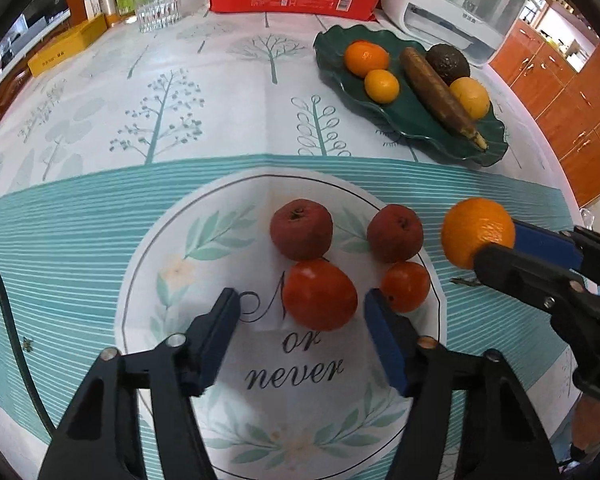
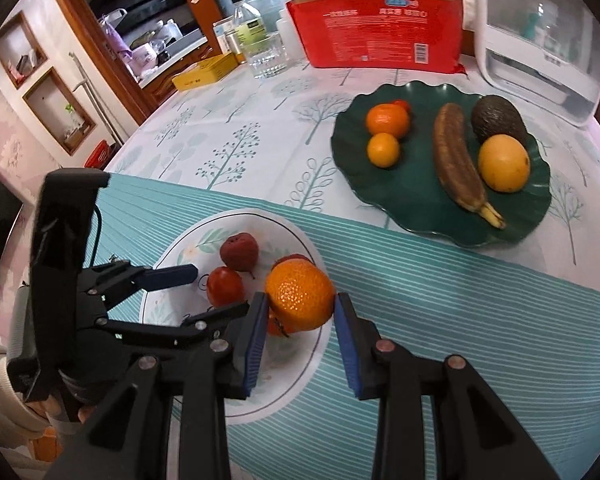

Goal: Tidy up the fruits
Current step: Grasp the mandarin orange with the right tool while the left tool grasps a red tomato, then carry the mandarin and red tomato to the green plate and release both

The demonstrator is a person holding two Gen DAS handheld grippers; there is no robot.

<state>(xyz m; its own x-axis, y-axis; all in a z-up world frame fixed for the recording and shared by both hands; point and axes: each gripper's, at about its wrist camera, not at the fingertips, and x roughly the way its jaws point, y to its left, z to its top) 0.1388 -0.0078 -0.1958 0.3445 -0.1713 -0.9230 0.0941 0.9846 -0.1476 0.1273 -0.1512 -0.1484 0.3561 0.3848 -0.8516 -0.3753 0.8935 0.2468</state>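
1. The right gripper (image 2: 300, 312) is clenched on an orange (image 2: 300, 295), one blue pad on each side of it. The fruit appears lifted clear of the tablecloth, at the right edge of the printed white circle (image 1: 204, 216).
2. The left gripper (image 1: 302, 312) is not grasping anything. Its jaws stand apart around a red tomato-like fruit (image 1: 319, 295), and no pad presses on it.
3. Near that fruit lie a smaller one (image 1: 405, 286) and two dull red fruits (image 1: 301, 229) (image 1: 395, 233).
4. The green plate (image 2: 404, 208) lies far and to the right of the held orange, well apart. It carries two oranges, a browned banana (image 2: 458, 160), an avocado and a yellow fruit.
5. The right hand is nearer the plate. My judgement: the coming move carries the orange far-right, toward the bare patch near the banana.
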